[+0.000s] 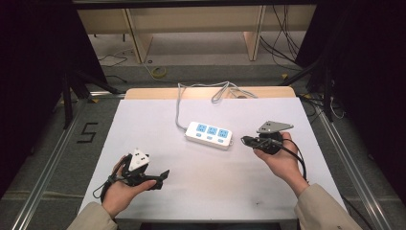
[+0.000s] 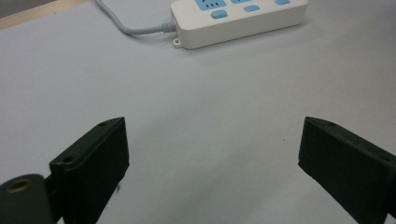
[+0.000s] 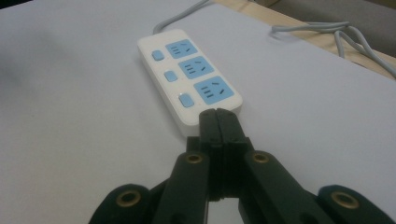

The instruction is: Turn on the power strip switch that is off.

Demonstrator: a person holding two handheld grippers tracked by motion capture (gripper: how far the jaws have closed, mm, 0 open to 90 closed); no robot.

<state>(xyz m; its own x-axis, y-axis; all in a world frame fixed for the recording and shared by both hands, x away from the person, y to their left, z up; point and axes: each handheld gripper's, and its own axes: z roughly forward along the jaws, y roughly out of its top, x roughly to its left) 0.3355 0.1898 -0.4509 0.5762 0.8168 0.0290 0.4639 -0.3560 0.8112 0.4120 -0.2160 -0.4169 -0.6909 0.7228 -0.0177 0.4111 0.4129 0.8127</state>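
A white power strip [image 1: 209, 135] with three blue sockets and three blue switches lies in the middle of the white table; its grey cable [image 1: 181, 103] runs to the far edge. My right gripper [image 1: 245, 140] is shut and empty. In the right gripper view its tips [image 3: 217, 115] are right at the near end of the power strip [image 3: 189, 79], and I cannot tell if they touch it. My left gripper [image 1: 148, 171] rests in a hand at the front left, open wide with bare table between its jaws [image 2: 212, 154]. The power strip [image 2: 243, 18] lies well ahead of it.
The grey cable [image 3: 327, 32] coils loosely on the wooden strip [image 1: 143, 93] at the table's far edge. Dark stands and floor cables surround the table. A white sheet [image 1: 143, 124] covers the tabletop.
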